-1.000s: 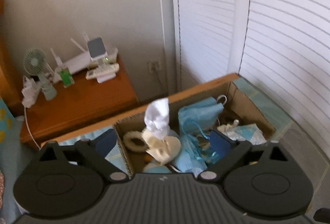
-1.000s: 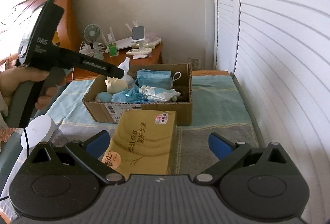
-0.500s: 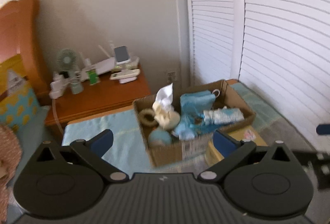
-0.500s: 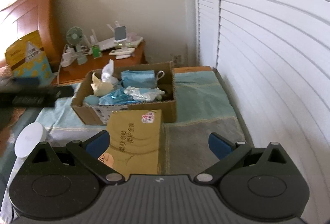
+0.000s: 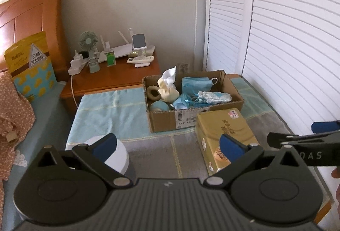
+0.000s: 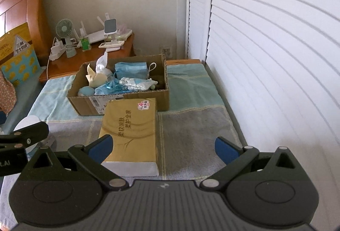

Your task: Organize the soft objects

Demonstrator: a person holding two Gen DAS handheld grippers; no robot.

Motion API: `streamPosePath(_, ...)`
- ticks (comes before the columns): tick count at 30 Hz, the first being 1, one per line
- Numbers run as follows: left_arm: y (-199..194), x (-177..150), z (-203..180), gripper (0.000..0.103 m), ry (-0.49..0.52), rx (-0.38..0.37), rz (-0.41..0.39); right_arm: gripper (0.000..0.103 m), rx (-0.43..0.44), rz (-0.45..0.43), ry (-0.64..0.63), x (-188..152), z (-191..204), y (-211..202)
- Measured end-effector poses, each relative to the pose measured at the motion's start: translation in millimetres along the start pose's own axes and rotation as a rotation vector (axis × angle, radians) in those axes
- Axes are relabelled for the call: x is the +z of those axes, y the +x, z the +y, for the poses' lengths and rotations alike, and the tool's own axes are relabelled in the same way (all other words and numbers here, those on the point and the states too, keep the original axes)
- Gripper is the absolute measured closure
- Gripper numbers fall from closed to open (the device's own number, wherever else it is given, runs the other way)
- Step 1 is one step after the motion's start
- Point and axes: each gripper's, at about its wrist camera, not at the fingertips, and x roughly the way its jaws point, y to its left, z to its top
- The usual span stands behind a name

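Note:
An open cardboard box point(image 5: 165, 120) point(image 6: 85, 103) stands on a blue-and-grey mat and holds soft things: blue face masks point(image 5: 196, 84) point(image 6: 130, 68), a white tissue point(image 5: 170, 74) point(image 6: 102, 63), a cream plush point(image 5: 167, 92), a beige ring point(image 5: 153, 92) and a blue ball point(image 5: 158, 106). A gold tissue pack point(image 5: 225, 135) point(image 6: 131, 131) lies in front of the box. My left gripper point(image 5: 167, 147) hangs open and empty, well short of the box. My right gripper point(image 6: 162, 147) is open too, over the pack's near end, with nothing between its fingers.
A white round container point(image 5: 115, 153) point(image 6: 26, 124) sits left of the pack. A wooden nightstand point(image 5: 110, 80) with a fan point(image 5: 88, 40) and gadgets stands behind the mat. White louvred doors point(image 5: 276, 39) line the right side. A yellow bag point(image 5: 27, 60) leans on the headboard.
The left gripper has drawn back from over the box, so the whole box and mat now show. The right view pulled back slightly; the left gripper slid to its left edge.

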Motion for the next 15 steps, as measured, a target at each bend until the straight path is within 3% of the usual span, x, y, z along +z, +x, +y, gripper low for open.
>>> streamPosePath(15,-0.3,-0.2,-4.6,0.001,-0.002,0.019,0.031,0.0,0.002,-0.012,-0.006,-0.1,3.6,-9.4)
